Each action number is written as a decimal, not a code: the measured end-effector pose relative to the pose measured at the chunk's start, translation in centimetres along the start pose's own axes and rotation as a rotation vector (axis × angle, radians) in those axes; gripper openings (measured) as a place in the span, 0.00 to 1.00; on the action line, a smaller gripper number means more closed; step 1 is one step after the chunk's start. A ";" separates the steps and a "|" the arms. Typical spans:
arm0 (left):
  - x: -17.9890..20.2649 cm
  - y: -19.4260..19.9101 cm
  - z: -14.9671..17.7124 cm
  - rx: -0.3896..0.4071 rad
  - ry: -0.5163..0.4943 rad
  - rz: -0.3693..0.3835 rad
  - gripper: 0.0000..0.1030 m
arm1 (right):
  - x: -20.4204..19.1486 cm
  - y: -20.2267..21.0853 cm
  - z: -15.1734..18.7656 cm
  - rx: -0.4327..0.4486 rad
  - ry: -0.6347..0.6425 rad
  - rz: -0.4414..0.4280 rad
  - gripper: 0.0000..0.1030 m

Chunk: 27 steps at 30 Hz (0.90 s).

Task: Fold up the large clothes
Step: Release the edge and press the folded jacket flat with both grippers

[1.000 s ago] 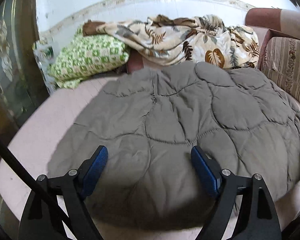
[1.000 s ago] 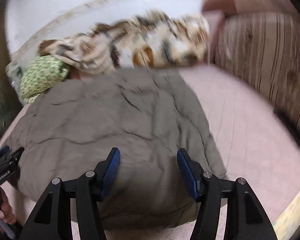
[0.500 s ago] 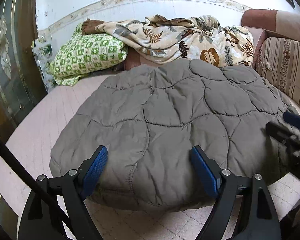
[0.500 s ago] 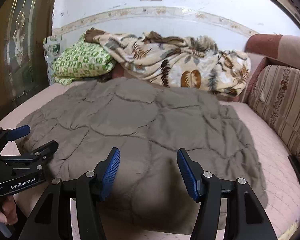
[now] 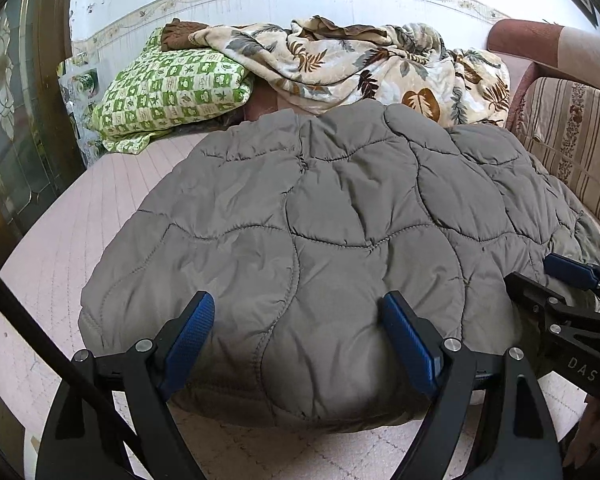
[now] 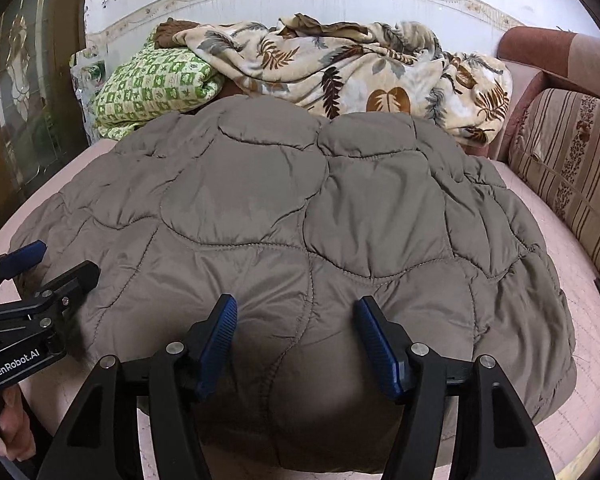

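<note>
Bed (image 5: pixel 60 248): pale pink quilted surface, with a striped sofa back along its right side.
Grey quilted garment (image 5: pixel 324 240): spread flat across the middle of the bed, near hem facing both tools.
Leaf-print blanket (image 5: pixel 360 64): bunched at the far end by the wall.
Green checked pillow (image 5: pixel 172 88): far left, partly under the blanket.
Left tool (image 5: pixel 298 338): jaws spread wide above the near hem, nothing pinched.
Right tool (image 6: pixel 296 334): jaws opening, over the hem, pads not pressing the fabric.
</note>
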State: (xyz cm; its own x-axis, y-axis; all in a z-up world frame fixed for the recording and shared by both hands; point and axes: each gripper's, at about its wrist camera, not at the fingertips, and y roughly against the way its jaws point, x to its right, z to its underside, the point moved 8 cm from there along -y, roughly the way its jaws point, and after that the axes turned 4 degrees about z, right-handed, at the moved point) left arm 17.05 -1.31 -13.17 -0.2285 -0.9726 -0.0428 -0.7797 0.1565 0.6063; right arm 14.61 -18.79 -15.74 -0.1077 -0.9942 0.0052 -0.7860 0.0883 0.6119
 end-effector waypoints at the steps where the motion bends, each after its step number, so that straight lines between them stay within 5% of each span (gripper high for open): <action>1: 0.0 0.0 0.0 0.000 0.001 0.000 0.83 | 0.0 0.0 0.0 0.000 0.000 0.002 0.65; 19: -0.1 -0.1 0.1 0.000 0.002 0.000 0.83 | 2.1 2.3 -1.6 0.090 -0.080 0.002 0.65; 27: -0.1 -0.1 0.1 -0.001 0.001 0.000 0.83 | 4.3 0.2 -1.6 0.023 -0.151 0.021 0.69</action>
State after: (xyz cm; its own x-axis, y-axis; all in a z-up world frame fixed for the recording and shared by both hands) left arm 17.09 -1.24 -13.26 -0.2276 -0.9729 -0.0420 -0.7790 0.1560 0.6073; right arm 14.96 -23.15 -14.35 -0.2133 -0.9716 -0.1020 -0.7962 0.1124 0.5945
